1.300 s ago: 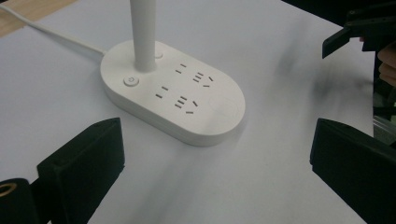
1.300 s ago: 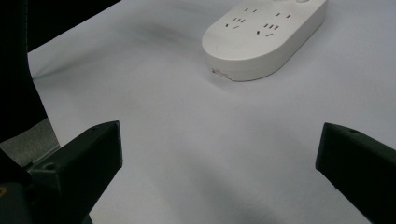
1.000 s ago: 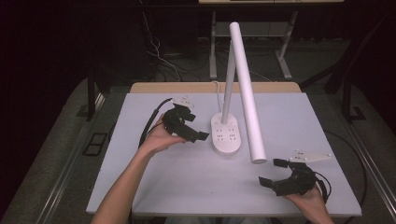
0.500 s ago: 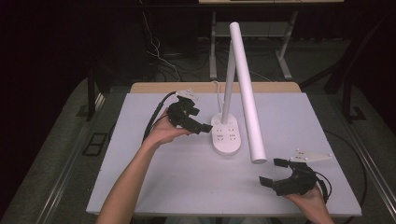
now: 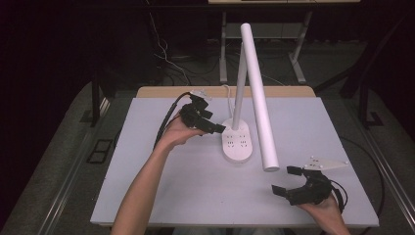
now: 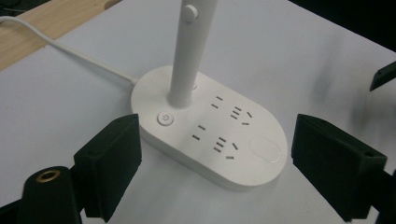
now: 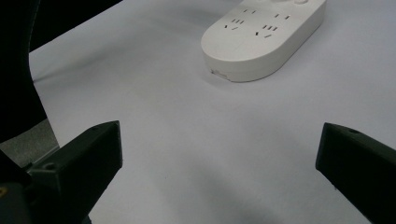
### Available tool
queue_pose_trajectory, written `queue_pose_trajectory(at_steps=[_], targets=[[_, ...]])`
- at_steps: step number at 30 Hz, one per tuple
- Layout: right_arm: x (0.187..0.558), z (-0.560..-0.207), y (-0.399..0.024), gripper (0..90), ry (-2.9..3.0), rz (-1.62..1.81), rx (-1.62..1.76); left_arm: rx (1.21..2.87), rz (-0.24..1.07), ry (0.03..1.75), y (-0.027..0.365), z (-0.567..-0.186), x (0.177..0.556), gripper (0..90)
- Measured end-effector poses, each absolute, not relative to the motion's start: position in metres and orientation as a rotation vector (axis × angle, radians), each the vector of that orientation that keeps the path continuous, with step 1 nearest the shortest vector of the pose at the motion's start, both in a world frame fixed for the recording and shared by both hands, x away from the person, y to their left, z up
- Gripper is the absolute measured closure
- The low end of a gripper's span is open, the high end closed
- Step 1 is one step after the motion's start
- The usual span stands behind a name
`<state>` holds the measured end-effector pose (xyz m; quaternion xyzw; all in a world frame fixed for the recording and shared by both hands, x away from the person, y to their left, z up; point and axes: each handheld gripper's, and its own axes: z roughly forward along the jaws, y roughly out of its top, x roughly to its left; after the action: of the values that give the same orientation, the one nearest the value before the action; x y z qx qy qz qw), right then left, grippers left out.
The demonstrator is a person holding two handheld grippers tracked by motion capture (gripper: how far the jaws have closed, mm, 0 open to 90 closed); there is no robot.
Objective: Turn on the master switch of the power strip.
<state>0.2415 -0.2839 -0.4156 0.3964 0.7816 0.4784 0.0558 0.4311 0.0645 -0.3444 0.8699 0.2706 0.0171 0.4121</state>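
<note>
From the high view, a white desk lamp (image 5: 238,142) stands on a pale table (image 5: 147,186), its oval base right of centre and its long tube head (image 5: 258,95) slanting down to the right. The left gripper (image 5: 211,126) is held just beside the base's left edge; the right gripper (image 5: 289,182) rests near the table's front right, well apart from the lamp, jaws spread wide.

In the left gripper view, the jaws stand wide on either side of the lamp base (image 6: 210,126), not touching it. A power button (image 6: 165,118), sockets (image 6: 236,113) and a white cord (image 6: 70,49) show.

In the right gripper view, the wide jaws frame bare table (image 7: 187,154), with the base (image 7: 261,37) farther off.
</note>
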Motion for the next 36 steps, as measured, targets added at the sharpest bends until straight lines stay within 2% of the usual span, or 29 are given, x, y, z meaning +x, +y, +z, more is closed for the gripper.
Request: queue_pose_trajectory(at_steps=[10,24,36], targets=[[0.242,-0.416,-0.285,0.1,2.372,1.450,1.197,2.146,0.034,0.731,0.064,-0.357,0.447,23.9],[0.242,-0.416,-0.286,0.1,2.374,1.448,1.197,2.113,0.029,0.777,0.056,-0.376,0.457,48.8],[0.243,-0.417,-0.286,0.1,2.384,1.442,1.196,2.122,-0.015,0.773,0.048,-0.389,0.462,58.2]])
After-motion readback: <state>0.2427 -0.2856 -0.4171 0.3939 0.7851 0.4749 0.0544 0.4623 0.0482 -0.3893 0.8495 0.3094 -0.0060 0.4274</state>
